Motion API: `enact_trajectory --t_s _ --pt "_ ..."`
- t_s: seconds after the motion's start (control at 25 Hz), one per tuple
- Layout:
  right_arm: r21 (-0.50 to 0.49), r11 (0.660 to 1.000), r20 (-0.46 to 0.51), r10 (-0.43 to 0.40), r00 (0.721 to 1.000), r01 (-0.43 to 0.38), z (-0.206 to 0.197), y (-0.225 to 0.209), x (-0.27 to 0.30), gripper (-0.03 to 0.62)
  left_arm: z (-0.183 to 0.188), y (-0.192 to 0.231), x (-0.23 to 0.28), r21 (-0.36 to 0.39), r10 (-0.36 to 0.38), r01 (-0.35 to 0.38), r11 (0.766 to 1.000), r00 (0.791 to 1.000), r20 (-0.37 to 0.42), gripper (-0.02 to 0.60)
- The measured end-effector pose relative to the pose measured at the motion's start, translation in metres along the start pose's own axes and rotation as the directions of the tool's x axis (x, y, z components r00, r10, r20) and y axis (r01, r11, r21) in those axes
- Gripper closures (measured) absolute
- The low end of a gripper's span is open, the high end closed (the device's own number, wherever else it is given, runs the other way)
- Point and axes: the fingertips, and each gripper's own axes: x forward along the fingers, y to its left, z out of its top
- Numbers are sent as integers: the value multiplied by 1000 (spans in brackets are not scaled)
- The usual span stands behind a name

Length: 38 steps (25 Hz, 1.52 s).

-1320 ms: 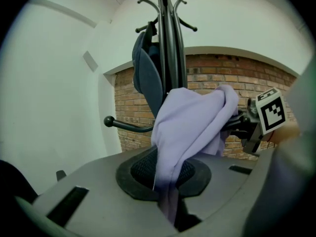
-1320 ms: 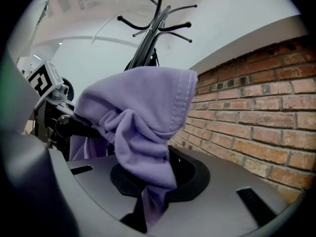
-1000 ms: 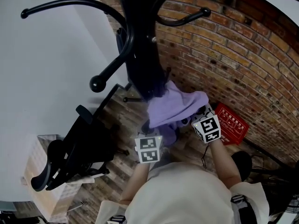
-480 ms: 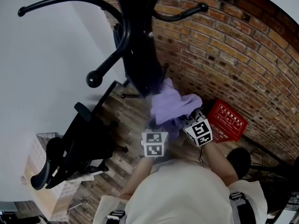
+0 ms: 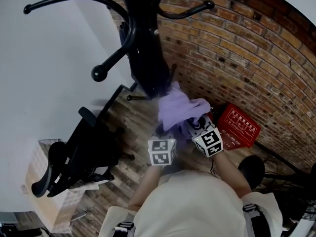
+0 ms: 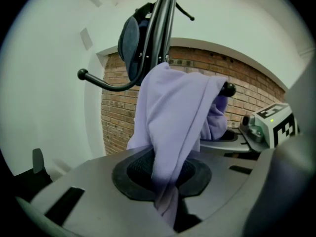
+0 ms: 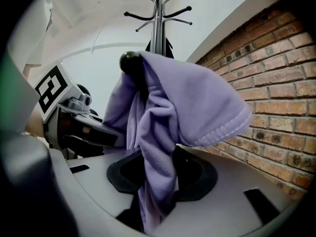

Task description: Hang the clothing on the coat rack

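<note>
Compared with one second earlier, the head view shows both marker cubes drawn closer together below the coat rack [image 5: 144, 43]. The right gripper [image 5: 196, 126] has shifted toward the left gripper [image 5: 163, 135], and the lilac garment [image 5: 175, 107] is bunched narrower and closer to the pole. The rack, brick wall [image 5: 237, 58], red box [image 5: 239, 127] and black office chair [image 5: 79, 157] keep their places on the wooden floor [image 5: 133, 127].

Left gripper view: the left gripper [image 6: 167, 181] is clenched on a hanging fold of the garment [image 6: 173, 112], with the cloth pinched between its dark pads. The fabric rises from the jaws and drapes over a lower ball-tipped hook [image 6: 228, 89] of the rack [image 6: 160, 28]. A dark item [image 6: 129, 43] hangs higher on the pole.

Right gripper view: the jaws of the right gripper [image 7: 158, 177] have just been opening. A twisted strand of the garment [image 7: 182, 107] still hangs between them, with a dark gap showing beside the cloth, so the grip is released. The same ball-tipped hook [image 7: 129, 62] pokes out at the top of the cloth, and the rack's upper arms [image 7: 156, 14] stand behind it.

The garment thus rests over the hook, just beside the pole, still held from below on the left side.
</note>
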Motion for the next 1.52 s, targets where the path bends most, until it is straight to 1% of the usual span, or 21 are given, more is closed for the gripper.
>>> enact_trajectory --t_s 0.12,0.24,0.36,0.48,0.68,0.88,1.0,1.08,1.2,1.52 --pt "3 1000 9 -8 1000 8 0 0 -10 453 -1 -2 -7 -5 13 -13 1000 1000 15 538" --pt "12 1000 29 -23 999 23 3 1 -25 436 -4 -5 -16 -13 20 -20 1000 999 28 450" --pt "21 999 44 -42 998 41 5 2 -42 431 -7 -10 -29 -32 27 -25 999 999 42 403" --pt "28 998 55 -51 997 49 5 8 -59 430 -9 -15 -45 -32 39 -37 999 998 56 393" --pt "40 998 81 -56 995 53 9 22 -86 430 -12 -23 -71 -28 55 -53 998 995 83 393" --pt "37 998 92 -56 994 53 11 39 -110 431 -26 -35 -94 -36 59 -57 998 996 69 394" --pt "33 998 97 -52 994 49 12 49 -124 437 -32 -43 -107 -33 58 -56 998 996 72 424" --pt "27 998 99 -54 994 52 13 55 -133 473 -35 -48 -116 -35 59 -56 998 995 77 451" --pt "21 998 103 -60 993 58 13 64 -146 506 -37 -53 -128 -36 62 -59 998 994 93 481" --pt "9 998 120 -70 990 70 9 84 -177 557 -41 -71 -159 -34 72 -68 997 989 129 533"
